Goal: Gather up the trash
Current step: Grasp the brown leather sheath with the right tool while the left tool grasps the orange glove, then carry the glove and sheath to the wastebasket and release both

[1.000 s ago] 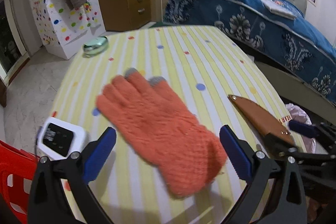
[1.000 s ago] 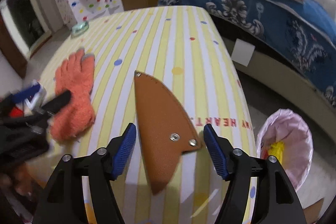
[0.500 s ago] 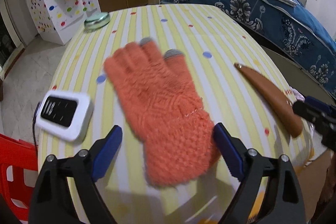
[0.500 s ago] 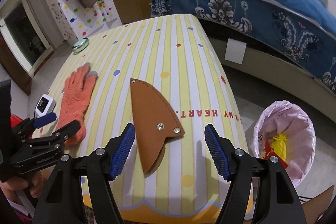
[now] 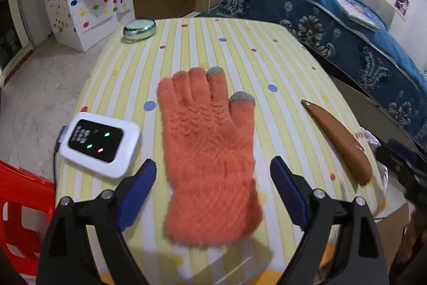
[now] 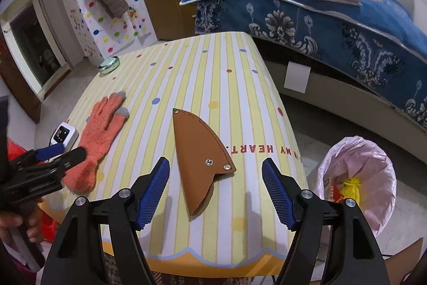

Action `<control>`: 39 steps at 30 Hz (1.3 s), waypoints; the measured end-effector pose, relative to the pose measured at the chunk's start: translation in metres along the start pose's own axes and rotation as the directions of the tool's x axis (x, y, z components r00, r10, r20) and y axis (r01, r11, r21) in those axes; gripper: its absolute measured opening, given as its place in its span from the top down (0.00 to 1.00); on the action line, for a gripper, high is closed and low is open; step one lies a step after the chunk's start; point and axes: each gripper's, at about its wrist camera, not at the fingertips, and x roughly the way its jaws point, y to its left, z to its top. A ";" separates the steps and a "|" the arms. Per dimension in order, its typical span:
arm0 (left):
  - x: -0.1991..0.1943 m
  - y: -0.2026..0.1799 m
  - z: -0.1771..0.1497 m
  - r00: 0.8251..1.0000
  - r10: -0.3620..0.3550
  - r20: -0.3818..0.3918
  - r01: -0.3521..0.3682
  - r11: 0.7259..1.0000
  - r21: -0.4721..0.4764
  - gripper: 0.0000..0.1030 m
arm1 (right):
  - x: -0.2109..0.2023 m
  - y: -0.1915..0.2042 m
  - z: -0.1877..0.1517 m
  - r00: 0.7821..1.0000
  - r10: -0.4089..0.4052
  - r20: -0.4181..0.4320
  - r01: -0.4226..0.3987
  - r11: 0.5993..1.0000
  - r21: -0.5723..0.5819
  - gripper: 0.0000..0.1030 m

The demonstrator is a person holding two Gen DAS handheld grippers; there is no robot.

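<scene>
An orange knitted glove [image 5: 208, 146] with grey fingertips lies flat on the yellow striped table [image 5: 240, 55]; it also shows in the right wrist view [image 6: 98, 135]. My left gripper [image 5: 213, 186] is open and empty, hovering over the glove's cuff. A brown leather sheath [image 6: 200, 154] lies near the table's right front edge, also in the left wrist view [image 5: 339, 140]. My right gripper [image 6: 216, 191] is open and empty just in front of it. A bin with a pink bag [image 6: 357, 178] stands on the floor right of the table, with yellow and red scraps inside.
A white device with lit dots [image 5: 98, 146] lies left of the glove. A round green tin [image 5: 138, 30] sits at the table's far left corner. A red plastic stool [image 5: 21, 207] stands at the left. A bed with a blue blanket [image 6: 320, 18] lies behind the table.
Both grippers have drawn back and risen from the table, so more of it shows. The glove and the sheath have not moved. Both grippers stay open.
</scene>
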 end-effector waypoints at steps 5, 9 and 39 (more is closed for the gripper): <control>0.026 -0.010 0.005 0.996 0.080 -0.049 -0.079 0.997 0.015 0.20 | -0.001 -0.004 -0.002 1.000 -0.009 0.001 0.009 1.000 -0.003 0.30; 0.032 -0.017 0.009 0.994 0.099 -0.041 -0.097 0.994 0.047 0.21 | 0.001 -0.008 -0.004 1.000 -0.015 -0.003 0.015 1.000 0.012 0.30; -0.047 -0.023 0.011 0.985 -0.059 0.162 0.048 0.996 0.073 0.84 | 0.024 0.016 0.001 1.000 0.014 -0.020 -0.017 0.991 -0.131 0.40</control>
